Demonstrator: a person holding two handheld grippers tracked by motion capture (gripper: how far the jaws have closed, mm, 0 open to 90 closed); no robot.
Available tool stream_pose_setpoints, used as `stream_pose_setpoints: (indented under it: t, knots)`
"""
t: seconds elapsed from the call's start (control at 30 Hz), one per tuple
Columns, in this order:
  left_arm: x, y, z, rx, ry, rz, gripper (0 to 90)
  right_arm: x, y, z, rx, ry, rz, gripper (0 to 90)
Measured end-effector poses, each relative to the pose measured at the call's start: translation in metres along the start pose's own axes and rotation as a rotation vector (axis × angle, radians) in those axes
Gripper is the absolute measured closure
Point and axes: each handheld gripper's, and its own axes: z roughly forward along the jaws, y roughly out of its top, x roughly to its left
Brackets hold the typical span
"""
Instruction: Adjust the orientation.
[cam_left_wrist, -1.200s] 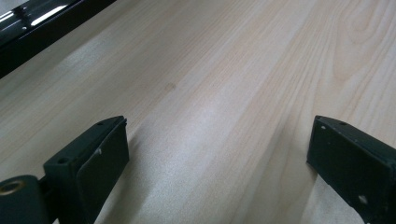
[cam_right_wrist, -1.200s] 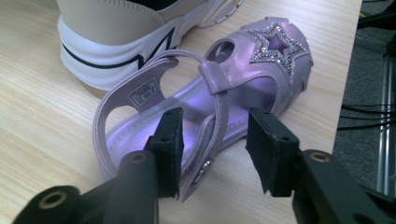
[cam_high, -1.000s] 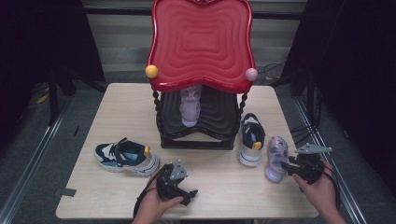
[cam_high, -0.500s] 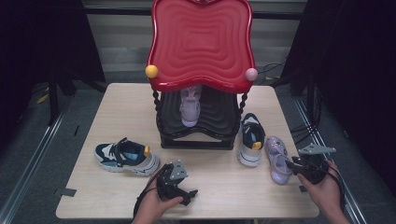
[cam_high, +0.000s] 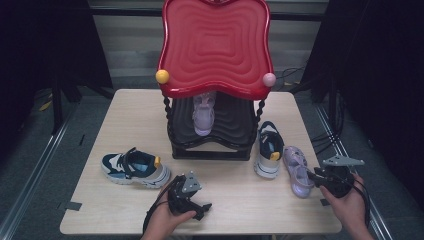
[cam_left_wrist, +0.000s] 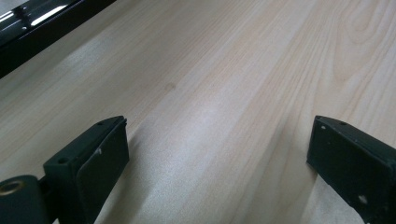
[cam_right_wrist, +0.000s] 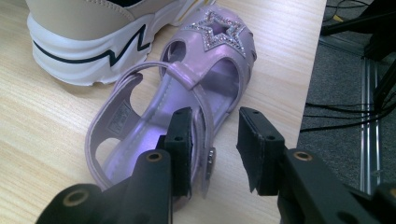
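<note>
Dark floor lay all around the table when I looked from the high view. On it stood a red rack with one purple sandal already on its shelf. The other sandal lay near the right edge, just beside a blue shoe. Its twin shoe sat far off on the left. My right gripper was at the sandal's heel. My left gripper rested near the front edge.

From the left gripper view, I saw bare wood between my wide-apart jaws. That gripper held nothing.

From the right gripper view, one jaw sat inside the sandal and one outside its side wall. They had just been closing. A gap was left on the outer side, so I had not pinched it yet.

I think one sandal was put away. This one still needed grabbing and lifting to the rack, and maybe the shoes too.
</note>
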Motion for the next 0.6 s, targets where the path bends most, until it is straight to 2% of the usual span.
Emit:
stream_pose_setpoints:
  t: [0.17, 0.3, 0.47, 0.6]
  knots:
    - [0.0, 0.0, 0.0, 0.0, 0.0, 0.0, 5.0, 0.006, 0.001, 0.005, -0.015, 0.001, -0.006, 65.9]
    - [0.0, 0.0, 0.0, 0.0, 0.0, 0.0, 5.0, 0.011, 0.002, 0.009, -0.023, -0.022, -0.002, 68.5]
    - [0.0, 0.0, 0.0, 0.0, 0.0, 0.0, 5.0, 0.014, 0.003, 0.014, -0.036, -0.048, 0.054, 71.9]
    - [0.0, 0.0, 0.0, 0.0, 0.0, 0.0, 5.0, 0.015, 0.001, 0.017, -0.039, -0.059, 0.063, 73.8]
